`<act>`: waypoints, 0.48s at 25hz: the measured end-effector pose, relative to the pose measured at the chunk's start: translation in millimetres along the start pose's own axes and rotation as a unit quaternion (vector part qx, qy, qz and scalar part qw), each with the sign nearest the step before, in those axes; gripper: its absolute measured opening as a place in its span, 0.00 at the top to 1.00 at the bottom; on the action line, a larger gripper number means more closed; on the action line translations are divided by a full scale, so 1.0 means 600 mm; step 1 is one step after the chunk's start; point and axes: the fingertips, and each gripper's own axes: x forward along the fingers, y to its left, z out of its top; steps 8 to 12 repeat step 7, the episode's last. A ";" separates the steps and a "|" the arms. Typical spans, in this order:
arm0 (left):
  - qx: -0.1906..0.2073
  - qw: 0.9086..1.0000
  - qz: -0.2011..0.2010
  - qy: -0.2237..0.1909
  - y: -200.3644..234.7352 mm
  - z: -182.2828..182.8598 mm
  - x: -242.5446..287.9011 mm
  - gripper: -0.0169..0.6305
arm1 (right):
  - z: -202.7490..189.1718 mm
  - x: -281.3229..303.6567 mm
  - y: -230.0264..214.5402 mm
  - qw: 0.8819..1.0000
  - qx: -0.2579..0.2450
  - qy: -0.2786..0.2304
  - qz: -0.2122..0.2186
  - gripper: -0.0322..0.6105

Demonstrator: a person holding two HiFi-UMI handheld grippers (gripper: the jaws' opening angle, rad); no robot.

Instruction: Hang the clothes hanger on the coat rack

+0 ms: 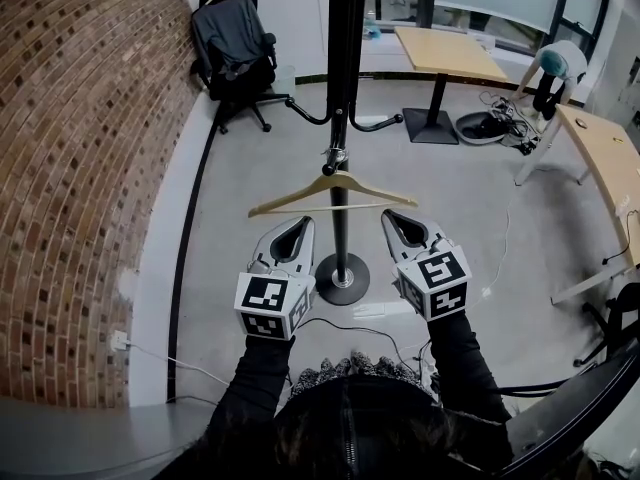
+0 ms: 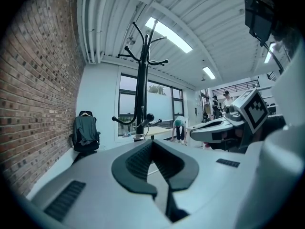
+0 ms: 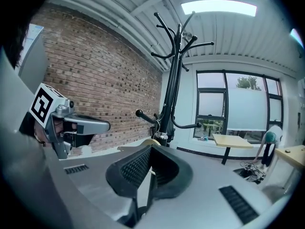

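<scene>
Hanging by its hook on the black pole of the coat rack (image 1: pixel 346 88), the wooden clothes hanger (image 1: pixel 333 190) sits level just ahead of the left gripper (image 1: pixel 301 223) and right gripper (image 1: pixel 389 217), each with jaws closed together, gripping nothing.

Each hand carried a pale grey, wedge-shaped shell: the left tool (image 1: pixel 302 224) and the right tool (image 1: pixel 393 216) tapered to rounded tips lined with black ribbed pads (image 2: pixel 138 161). At the rear of each sat a white cube (image 1: pixel 272 304) printed with black square markers. Dark slotted grilles (image 2: pixel 66 199) marked the shells. The person wore black sleeves (image 1: pixel 256 388) and a black-and-white patterned collar (image 1: pixel 345 374).
</scene>
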 end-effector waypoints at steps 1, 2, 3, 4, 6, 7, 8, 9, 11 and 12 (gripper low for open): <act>-0.001 1.000 0.001 0.002 0.000 -0.002 0.000 0.96 | -0.002 0.000 -0.003 1.000 0.000 0.003 0.000 0.94; -0.001 1.000 0.003 0.003 0.001 -0.004 0.000 0.96 | -0.004 0.000 -0.005 1.000 0.001 0.004 0.000 0.94; -0.002 1.000 0.004 0.004 0.001 -0.005 -0.001 0.96 | -0.005 -0.001 -0.007 1.000 0.002 0.005 -0.001 0.94; -0.002 1.000 0.004 0.005 0.001 -0.007 -0.001 0.96 | -0.006 -0.001 -0.008 1.000 0.002 0.006 -0.001 0.94; -0.002 1.000 0.005 0.006 0.000 -0.009 -0.002 0.96 | -0.008 -0.002 -0.009 1.000 0.002 0.007 -0.001 0.94; -0.002 1.000 0.005 0.007 0.000 -0.010 -0.003 0.96 | -0.009 -0.001 -0.009 1.000 0.002 0.008 -0.001 0.94; -0.002 1.000 0.005 0.007 0.000 -0.010 -0.003 0.96 | -0.009 -0.001 -0.009 1.000 0.002 0.008 -0.001 0.94; -0.002 1.000 0.005 0.007 0.000 -0.010 -0.003 0.96 | -0.009 -0.001 -0.009 1.000 0.002 0.008 -0.001 0.94; -0.002 1.000 0.005 0.007 0.000 -0.010 -0.003 0.96 | -0.009 -0.001 -0.009 1.000 0.002 0.008 -0.001 0.94; -0.002 1.000 0.005 0.007 0.000 -0.010 -0.003 0.96 | -0.009 -0.001 -0.009 1.000 0.002 0.008 -0.001 0.94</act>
